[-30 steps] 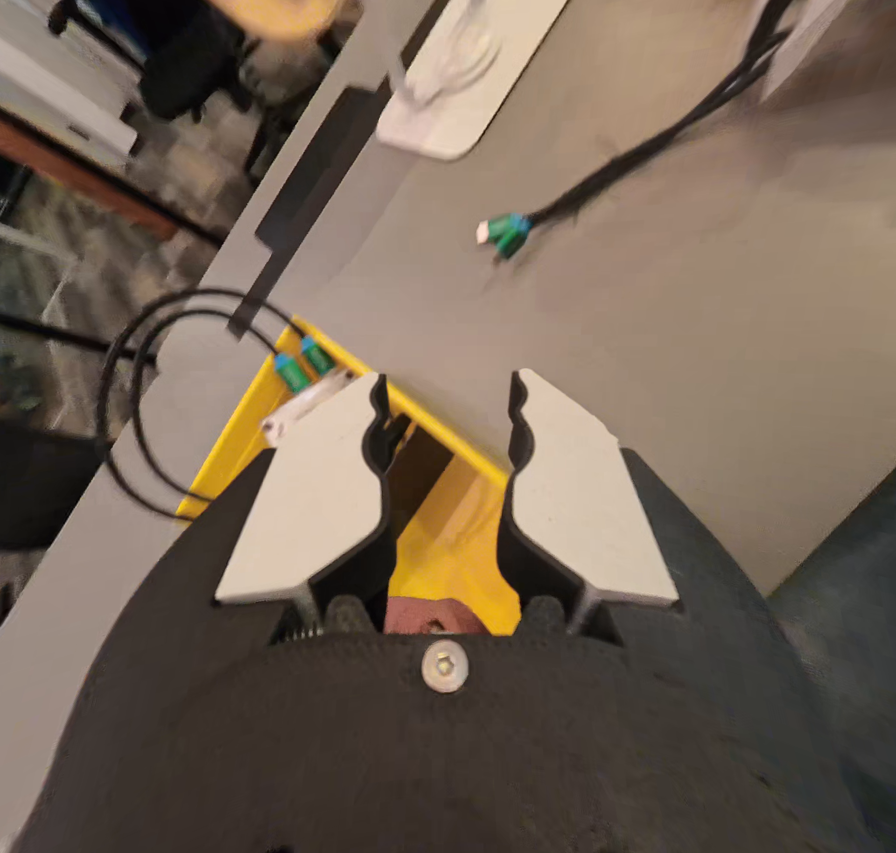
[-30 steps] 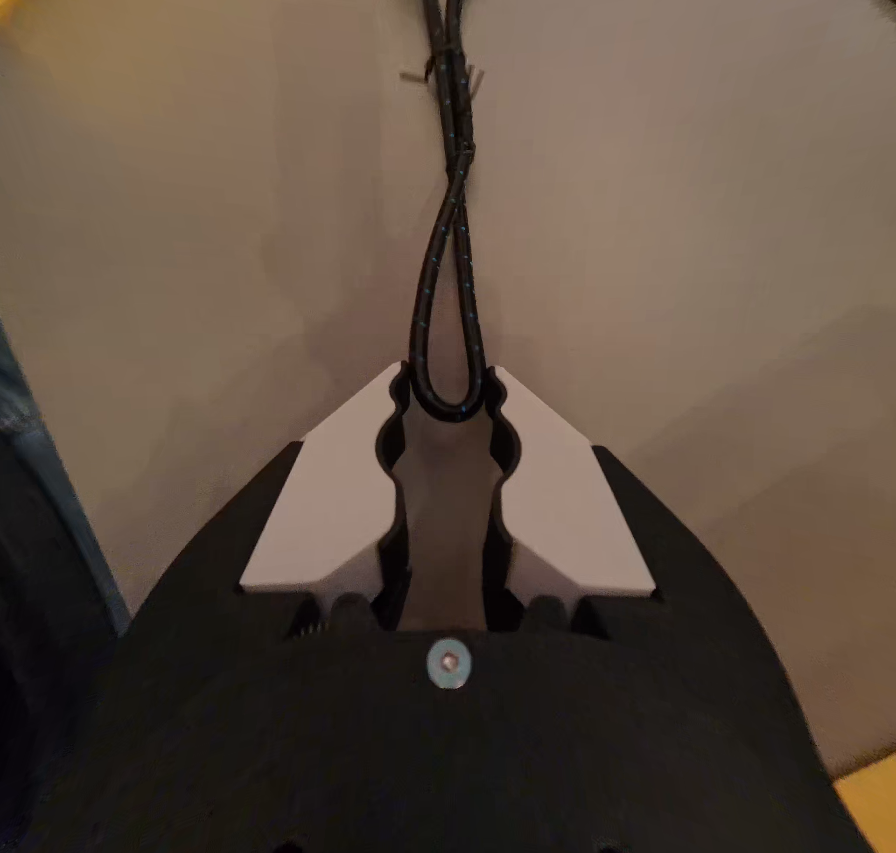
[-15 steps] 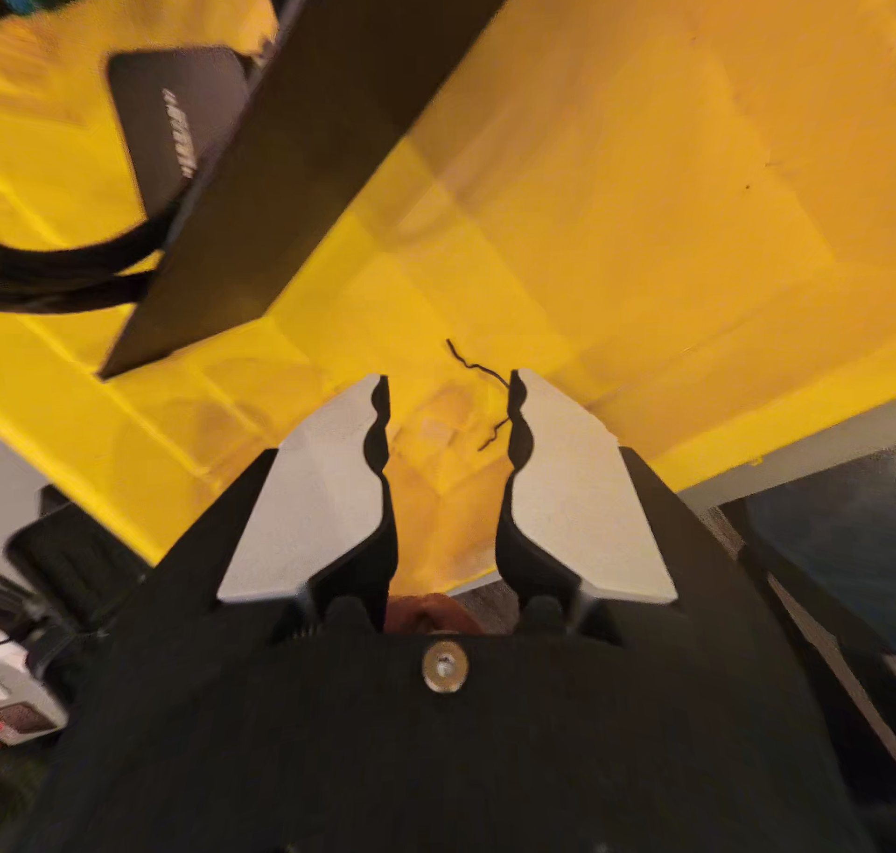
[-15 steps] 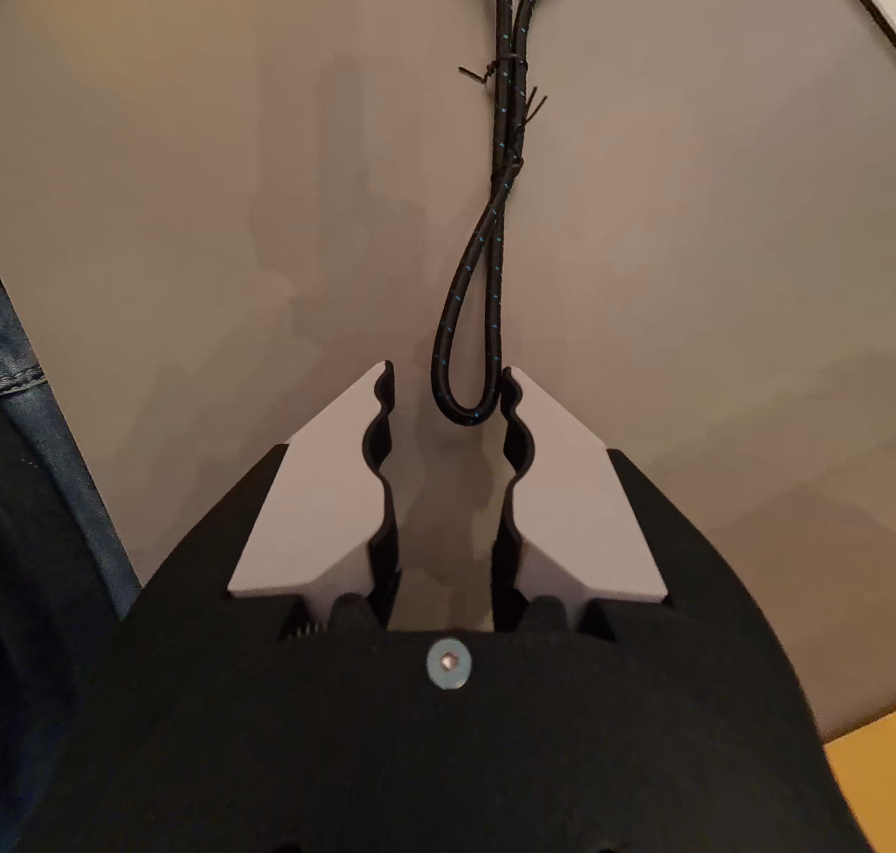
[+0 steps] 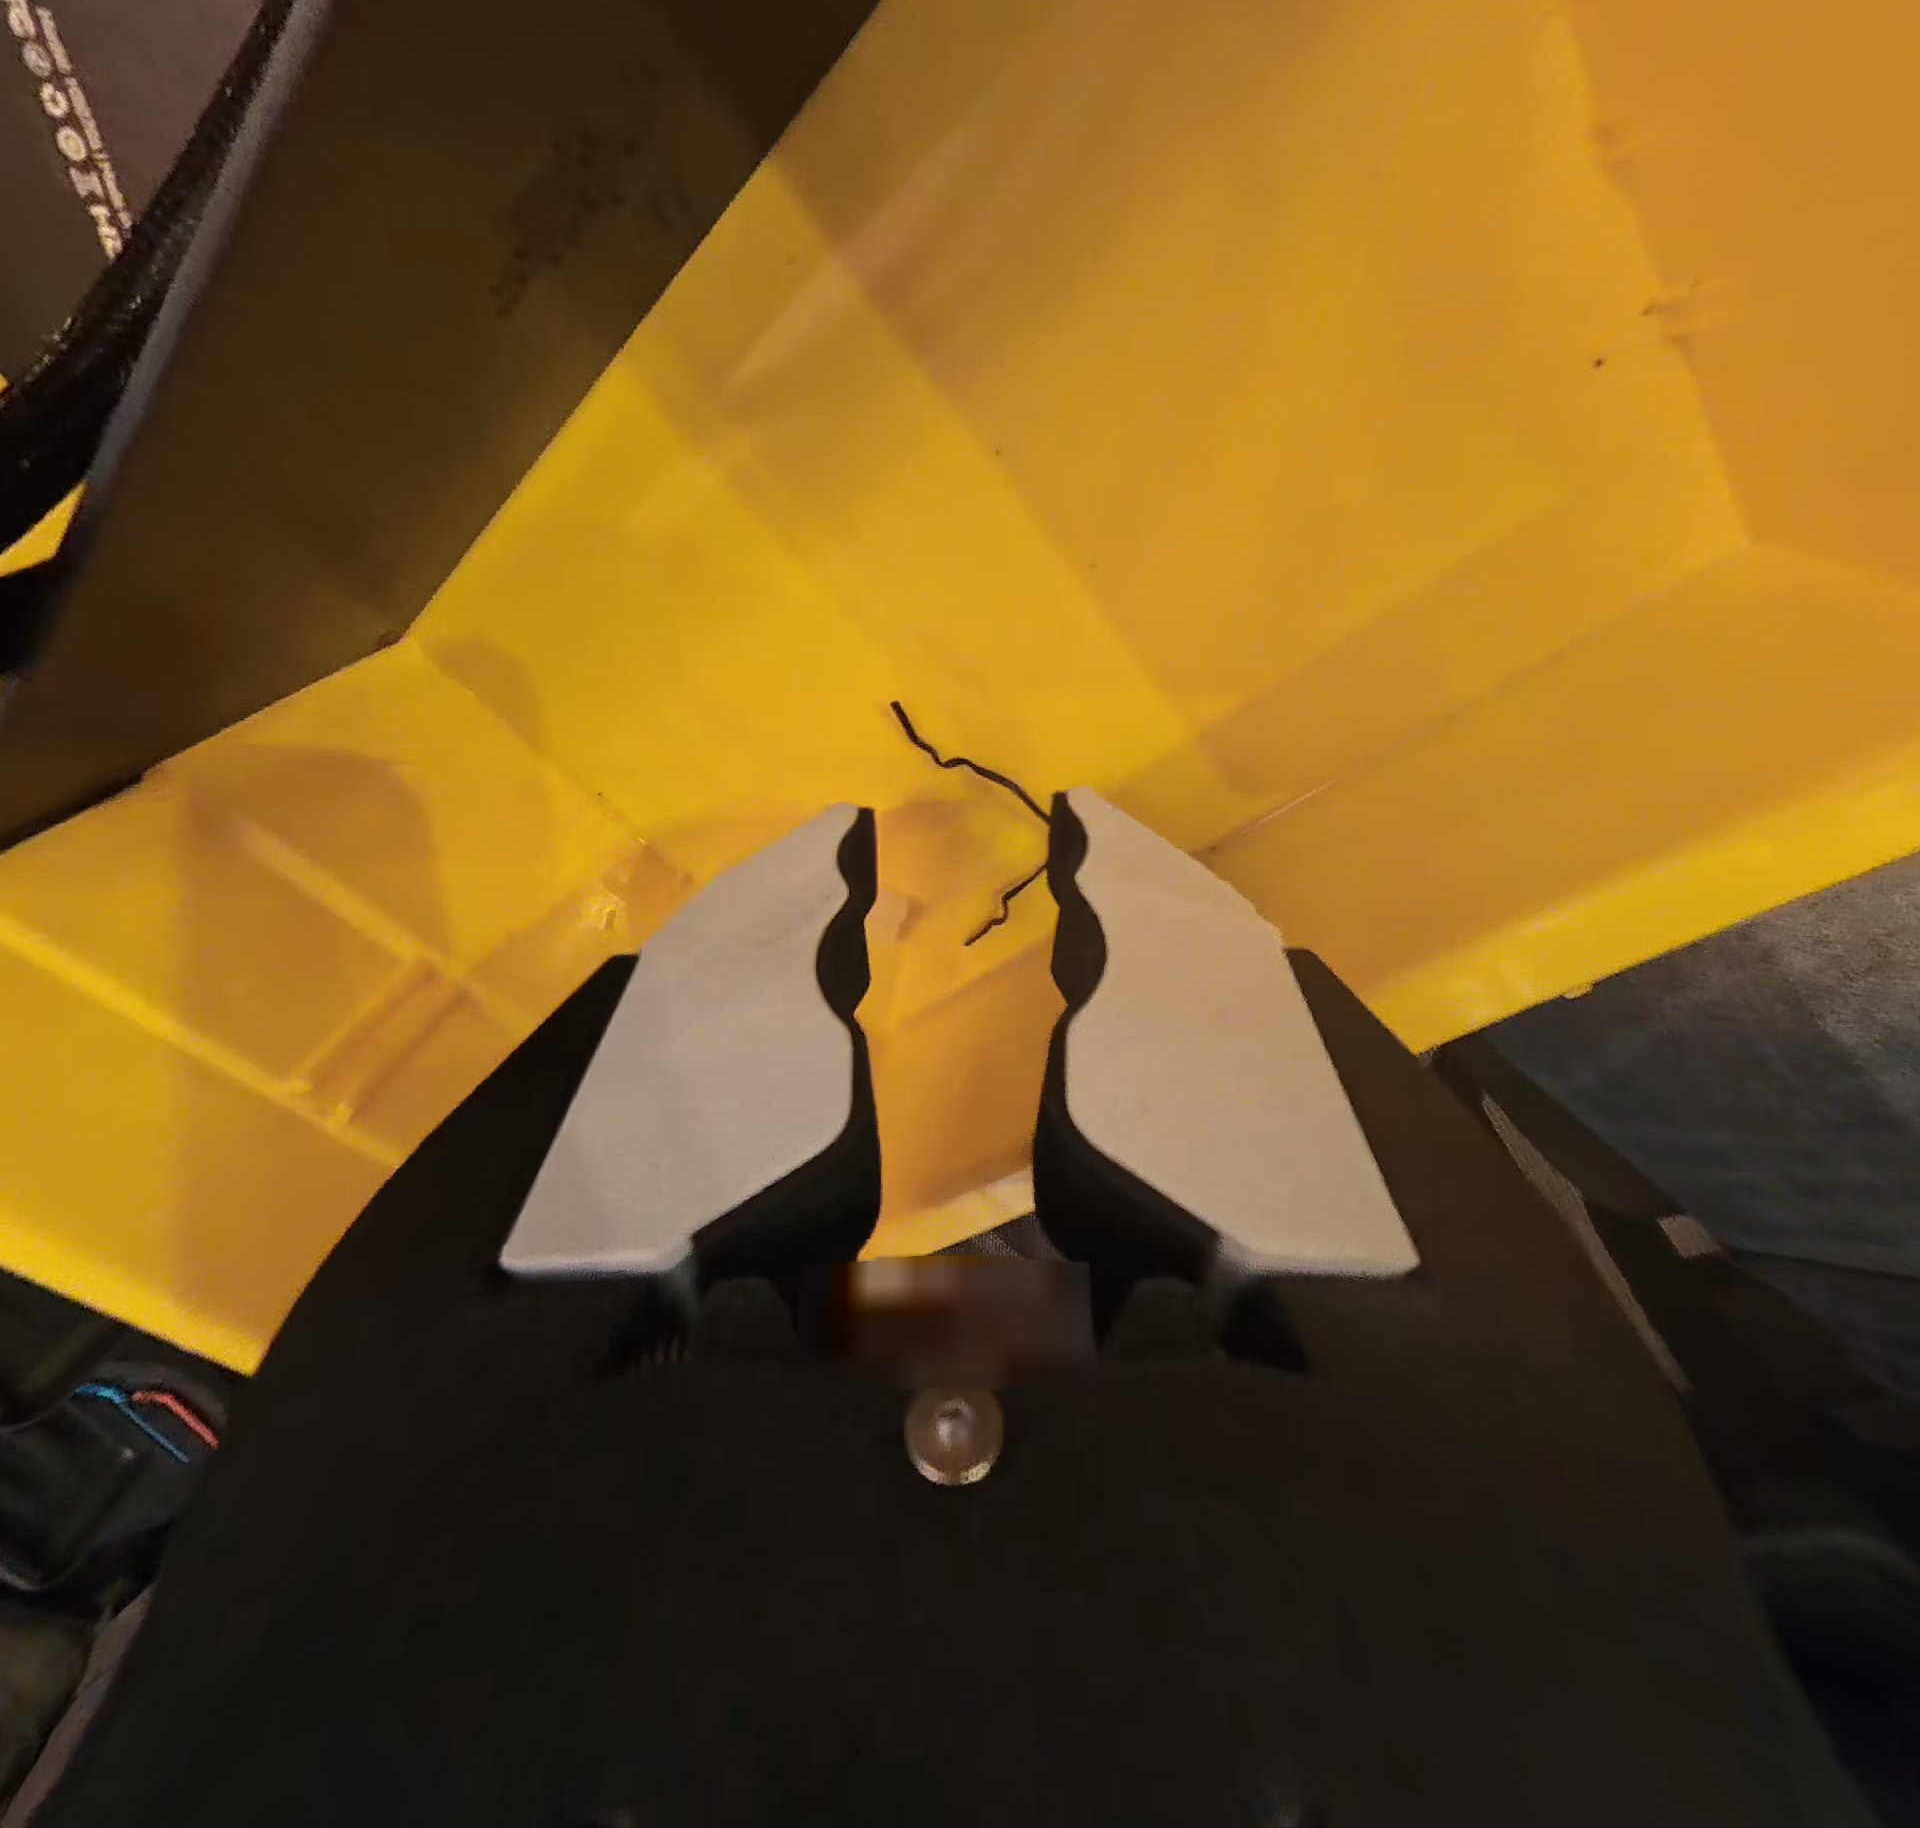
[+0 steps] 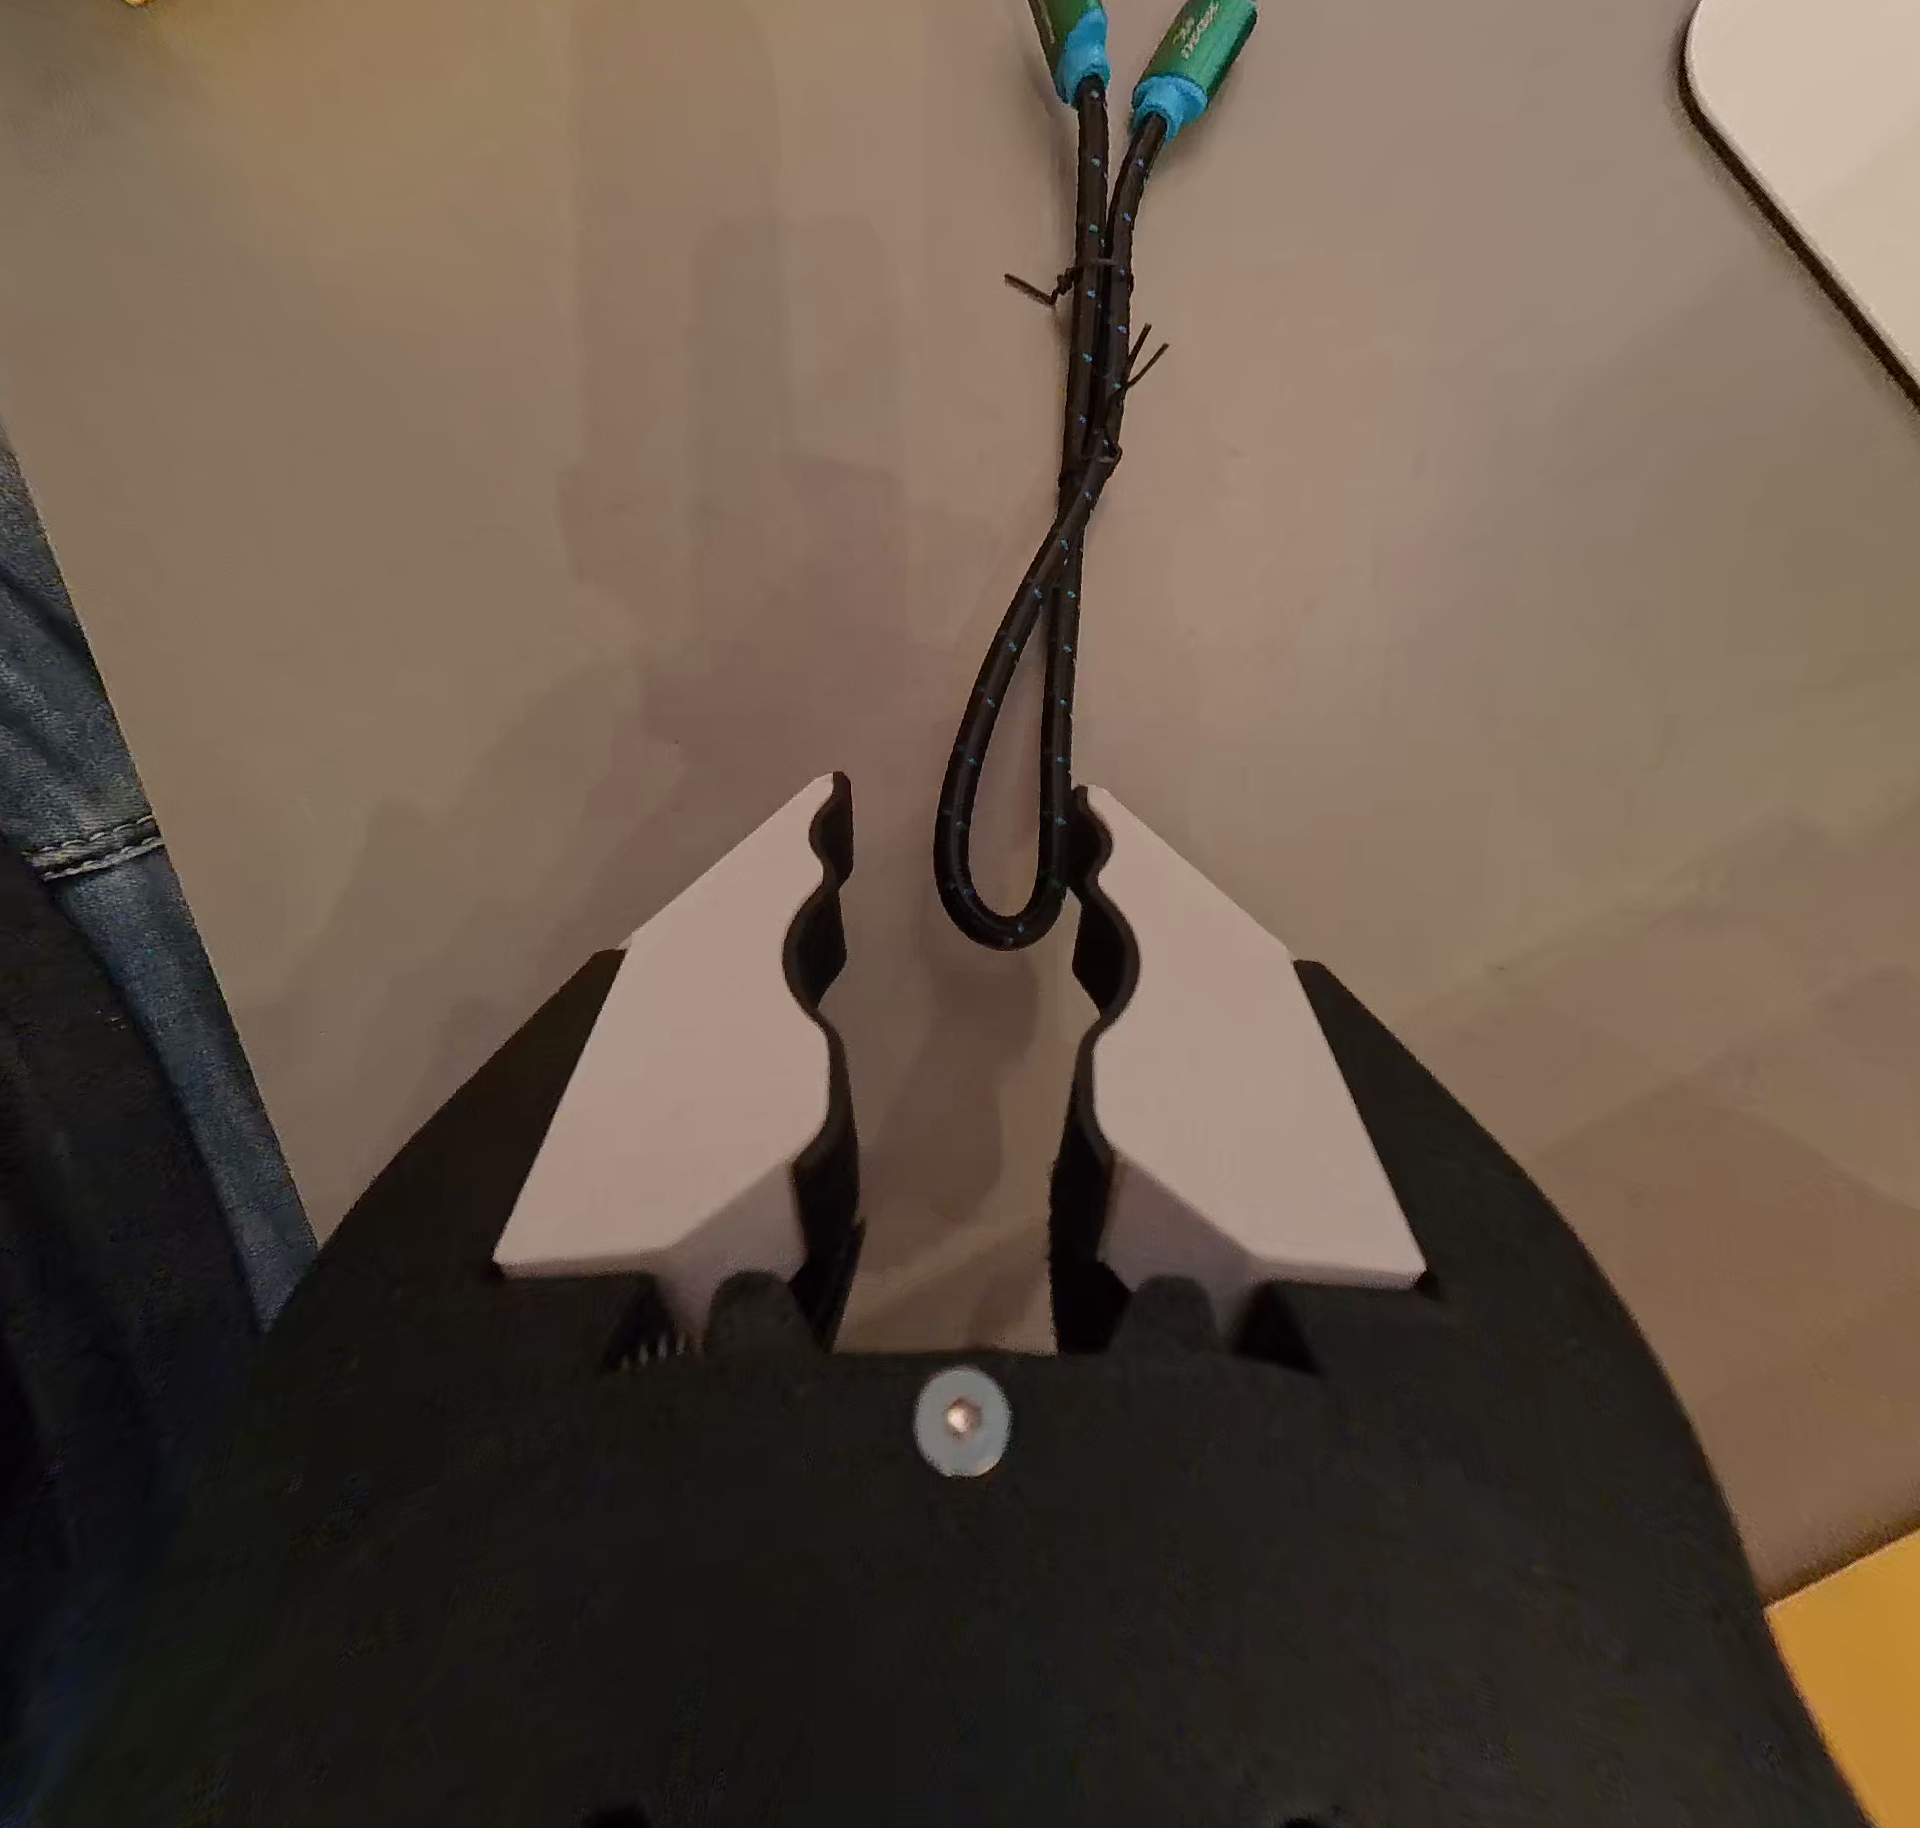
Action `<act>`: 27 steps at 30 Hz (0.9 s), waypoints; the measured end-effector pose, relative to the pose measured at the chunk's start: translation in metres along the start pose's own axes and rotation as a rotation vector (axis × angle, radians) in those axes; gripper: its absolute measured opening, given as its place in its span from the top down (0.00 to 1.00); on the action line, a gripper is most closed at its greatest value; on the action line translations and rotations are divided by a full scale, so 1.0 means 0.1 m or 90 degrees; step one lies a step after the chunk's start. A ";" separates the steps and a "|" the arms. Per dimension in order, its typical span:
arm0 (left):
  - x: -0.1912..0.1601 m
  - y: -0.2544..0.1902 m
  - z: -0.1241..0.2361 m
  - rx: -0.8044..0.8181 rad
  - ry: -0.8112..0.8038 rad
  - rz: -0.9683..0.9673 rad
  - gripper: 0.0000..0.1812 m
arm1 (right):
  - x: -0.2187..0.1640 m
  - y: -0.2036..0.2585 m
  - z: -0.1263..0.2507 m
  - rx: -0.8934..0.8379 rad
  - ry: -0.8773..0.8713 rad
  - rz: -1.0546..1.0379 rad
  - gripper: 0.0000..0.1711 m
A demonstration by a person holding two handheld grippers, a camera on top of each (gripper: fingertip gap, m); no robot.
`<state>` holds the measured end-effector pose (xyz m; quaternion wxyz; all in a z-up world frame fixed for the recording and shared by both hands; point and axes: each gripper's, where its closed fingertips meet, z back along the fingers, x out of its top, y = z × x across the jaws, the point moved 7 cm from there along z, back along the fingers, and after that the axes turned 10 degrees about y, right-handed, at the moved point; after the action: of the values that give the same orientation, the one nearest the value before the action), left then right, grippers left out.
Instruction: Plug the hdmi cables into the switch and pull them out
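Black braided HDMI cable (image 6: 1049, 635), 2 green plugs (image 6: 1065, 2).

- My right gripper (image 6: 961, 843) has bare grey table (image 6: 468, 428) ahead and to the left, an easy lane.
- The folded black HDMI cable (image 6: 1003, 822) lies between its parted fingers, the loop hard against the right one.
- A white base plate (image 6: 1829, 137) blocks the far right.
- My left gripper (image 5: 961, 864), fingers apart, faces a yellow bin (image 5: 1195, 428); a dark panel (image 5: 416, 272) closes off the upper left, and a thin black wire (image 5: 966, 770) lies at the tips.
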<state>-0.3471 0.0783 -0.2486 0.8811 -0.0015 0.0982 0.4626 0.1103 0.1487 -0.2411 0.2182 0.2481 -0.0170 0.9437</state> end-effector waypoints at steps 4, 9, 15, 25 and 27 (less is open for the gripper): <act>0.02 0.03 0.00 -0.002 0.027 -0.021 0.88 | 0.02 0.01 0.02 -0.001 -0.006 0.003 0.78; 0.08 0.05 0.02 -0.042 0.038 -0.043 0.86 | 0.03 0.01 0.04 0.000 -0.012 -0.001 0.79; 0.17 0.11 0.08 -0.064 0.021 -0.008 0.79 | 0.06 0.03 0.08 0.001 -0.024 0.004 0.79; 0.02 -0.02 0.00 -0.037 0.002 0.125 0.86 | 0.10 0.03 0.15 0.017 -0.068 0.009 0.80; 0.06 -0.02 0.00 -0.041 0.005 0.136 0.85 | 0.11 0.03 0.18 0.019 -0.077 0.008 0.81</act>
<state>-0.3420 0.0815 -0.2498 0.8260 -0.0212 0.0862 0.5566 0.1090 0.1481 -0.2203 0.2070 0.3080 -0.0176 0.9284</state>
